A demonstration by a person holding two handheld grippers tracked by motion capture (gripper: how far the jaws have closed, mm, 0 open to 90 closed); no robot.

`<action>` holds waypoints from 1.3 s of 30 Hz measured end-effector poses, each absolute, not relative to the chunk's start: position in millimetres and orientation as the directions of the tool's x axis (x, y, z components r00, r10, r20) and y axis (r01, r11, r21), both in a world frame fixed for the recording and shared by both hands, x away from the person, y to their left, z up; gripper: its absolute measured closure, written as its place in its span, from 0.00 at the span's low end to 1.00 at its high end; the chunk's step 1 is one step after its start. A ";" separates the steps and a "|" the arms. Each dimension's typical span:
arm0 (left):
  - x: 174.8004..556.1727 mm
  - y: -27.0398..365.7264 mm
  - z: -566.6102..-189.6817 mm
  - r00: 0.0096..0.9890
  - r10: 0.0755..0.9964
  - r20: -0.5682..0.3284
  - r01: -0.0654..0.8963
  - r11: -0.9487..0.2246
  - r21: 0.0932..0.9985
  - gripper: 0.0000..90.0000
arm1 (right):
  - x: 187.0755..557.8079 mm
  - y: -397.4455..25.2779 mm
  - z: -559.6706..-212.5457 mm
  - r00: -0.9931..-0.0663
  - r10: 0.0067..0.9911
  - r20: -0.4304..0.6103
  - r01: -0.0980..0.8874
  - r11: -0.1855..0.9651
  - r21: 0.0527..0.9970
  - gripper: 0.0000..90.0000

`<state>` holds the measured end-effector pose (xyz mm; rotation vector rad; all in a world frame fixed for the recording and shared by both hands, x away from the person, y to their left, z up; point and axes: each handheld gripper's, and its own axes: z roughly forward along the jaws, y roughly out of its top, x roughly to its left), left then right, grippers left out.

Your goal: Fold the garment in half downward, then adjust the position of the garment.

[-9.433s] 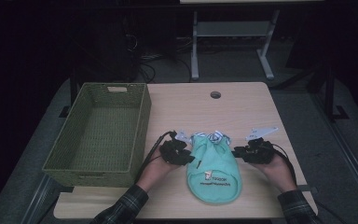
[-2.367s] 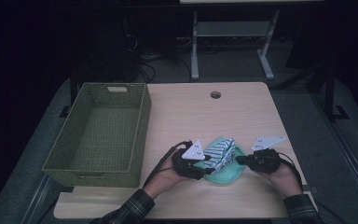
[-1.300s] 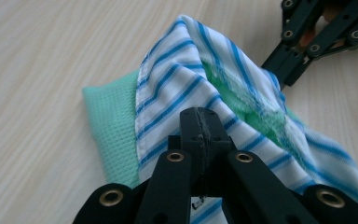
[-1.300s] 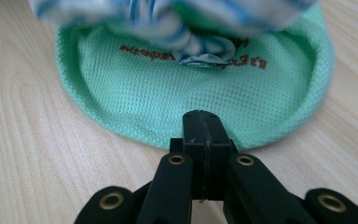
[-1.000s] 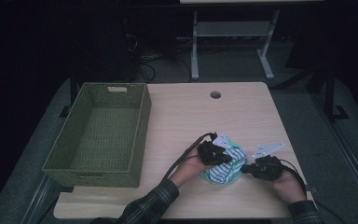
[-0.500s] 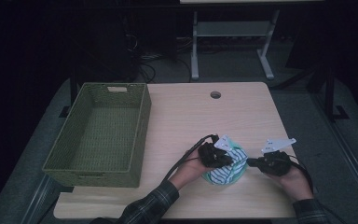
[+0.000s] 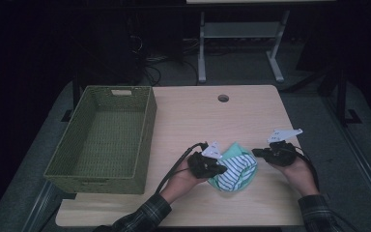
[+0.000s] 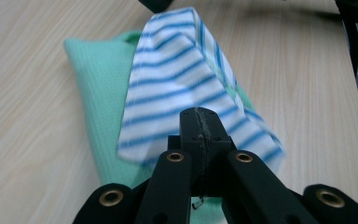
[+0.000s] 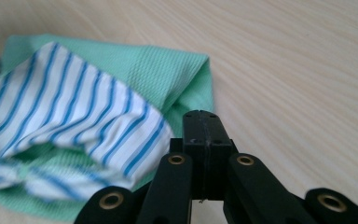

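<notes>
The pale wooden worktop [image 7: 212,125] carries an empty green woven rectangular basket [image 7: 104,137], which stands well off to the left of the left tool [image 7: 211,166]. Between the two tools lies the mint-green waffle-knit garment with a white-and-blue striped lining [image 7: 234,171], folded into a small bundle.

In the left gripper view, the left tool's jaws are pressed together, with the striped flap [image 8: 182,88] draped just ahead of them; whether they pinch an edge of it is hidden under the fabric. In the right gripper view, the right tool [image 9: 204,123] is closed on nothing, its tip just beside the green folded edge [image 9: 186,74] without gripping it.

The main risk, as I judge it, is the fold springing open. The striped layer stands raised rather than flat, so if the left tool lets go or drags sideways, the bundle could unroll. If the bundle is bound for the basket, a one-sided lift could let the loose green side sag and spill out of the fold.

No brand, label or readable writing shows on the garment, the basket or the tools.
</notes>
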<state>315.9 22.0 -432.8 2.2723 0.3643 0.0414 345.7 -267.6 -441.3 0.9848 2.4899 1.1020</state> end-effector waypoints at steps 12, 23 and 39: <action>294.4 28.9 -451.4 0.959 0.256 -0.124 0.271 -0.690 0.671 0.99 | 362.9 -263.9 -455.7 -0.716 0.696 0.053 0.528 0.491 0.693 1.00; 299.7 30.4 -456.3 0.951 0.290 -0.103 0.287 -0.714 0.638 0.99 | 359.4 -261.9 -461.3 -0.735 0.675 0.065 0.536 0.520 0.664 1.00; 319.6 43.7 -458.8 0.924 0.371 -0.094 0.344 -0.697 0.630 0.99 | 336.9 -259.0 -463.3 -0.756 0.649 0.084 0.536 0.540 0.649 1.00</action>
